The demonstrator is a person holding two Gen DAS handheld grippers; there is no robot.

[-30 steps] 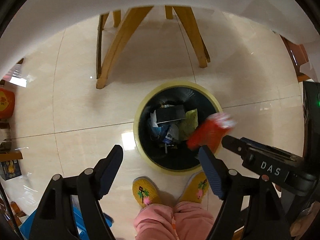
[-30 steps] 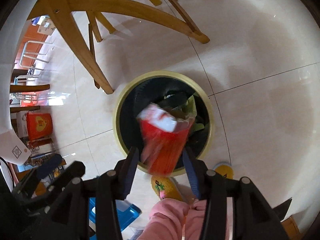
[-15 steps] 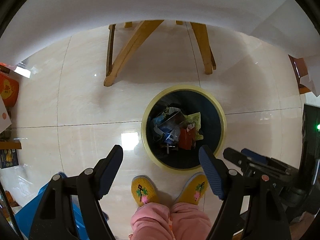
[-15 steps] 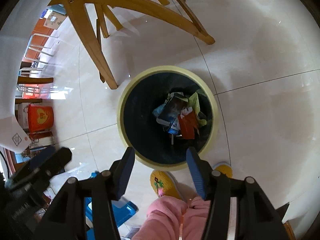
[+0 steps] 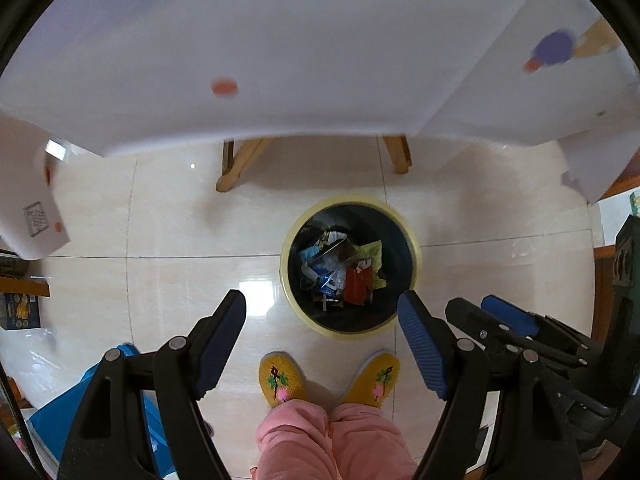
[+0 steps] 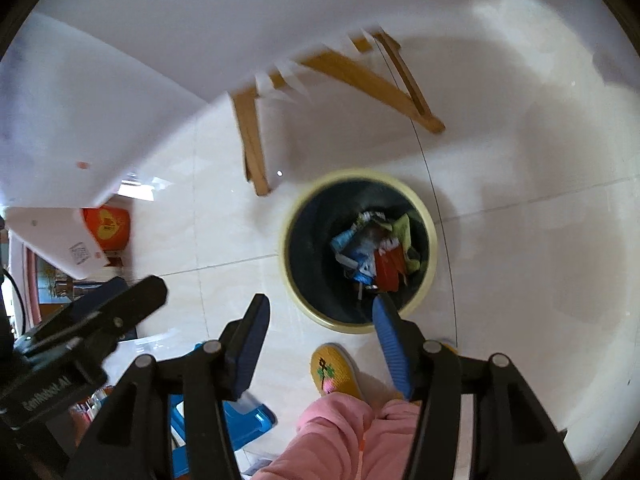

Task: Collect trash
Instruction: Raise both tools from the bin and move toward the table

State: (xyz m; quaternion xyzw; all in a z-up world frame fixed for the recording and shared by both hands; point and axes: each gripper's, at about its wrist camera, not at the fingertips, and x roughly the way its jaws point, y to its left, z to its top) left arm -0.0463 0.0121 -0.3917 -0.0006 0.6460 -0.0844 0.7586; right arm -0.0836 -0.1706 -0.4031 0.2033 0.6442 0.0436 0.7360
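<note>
Glossy beige tile floor (image 5: 160, 272); yellow-rimmed bin (image 5: 416, 256) at 12 o'clock from yellow slippers (image 5: 280, 376), red wrapper (image 5: 357, 286) inside, probably snack packet. Left gripper (image 5: 322, 328), right gripper (image 6: 318, 322): jaws spread, empty.

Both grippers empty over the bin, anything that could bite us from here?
1. The white table edge hangs just above and ahead; rising hands could clip it.
2. The person's yellow slippers stand right by the bin; a step forward might tip it.
3. The left gripper and right gripper sit close together and could collide.
</note>
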